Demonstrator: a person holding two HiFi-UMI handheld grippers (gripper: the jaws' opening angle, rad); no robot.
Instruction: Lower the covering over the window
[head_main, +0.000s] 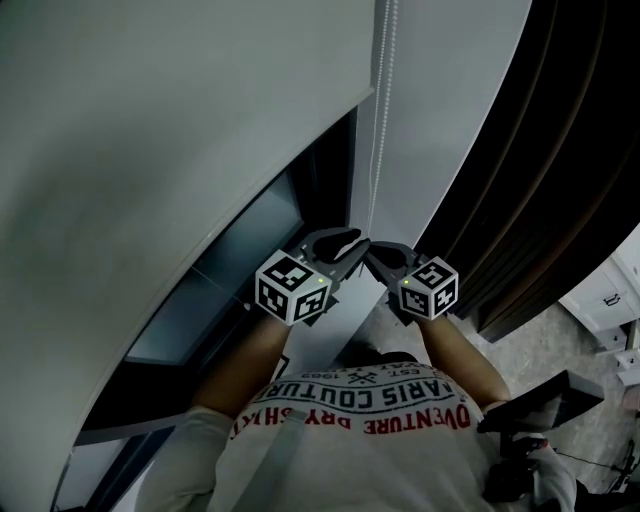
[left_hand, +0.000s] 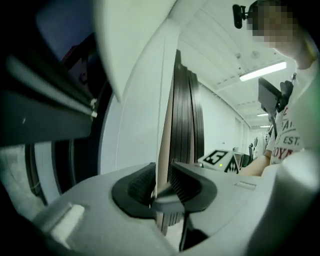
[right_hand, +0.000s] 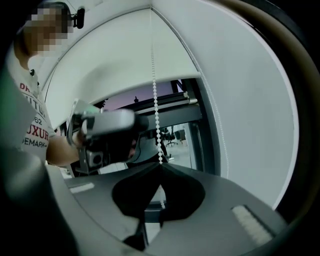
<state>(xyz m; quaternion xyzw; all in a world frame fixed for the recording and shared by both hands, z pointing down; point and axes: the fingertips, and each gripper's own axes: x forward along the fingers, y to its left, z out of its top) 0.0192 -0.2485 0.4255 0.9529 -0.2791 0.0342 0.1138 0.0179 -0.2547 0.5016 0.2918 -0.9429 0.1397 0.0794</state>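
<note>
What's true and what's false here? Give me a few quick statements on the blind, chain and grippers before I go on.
1. The right gripper is shut on the chain. True.
2. The blind is fully down. False: its bottom edge hangs partway, with glass showing below it.
3. The left gripper is held far from the right gripper. False: the two sit close together at the chain, tips nearly meeting.
4. In the head view, the chain hangs by the blind's right edge. True.
</note>
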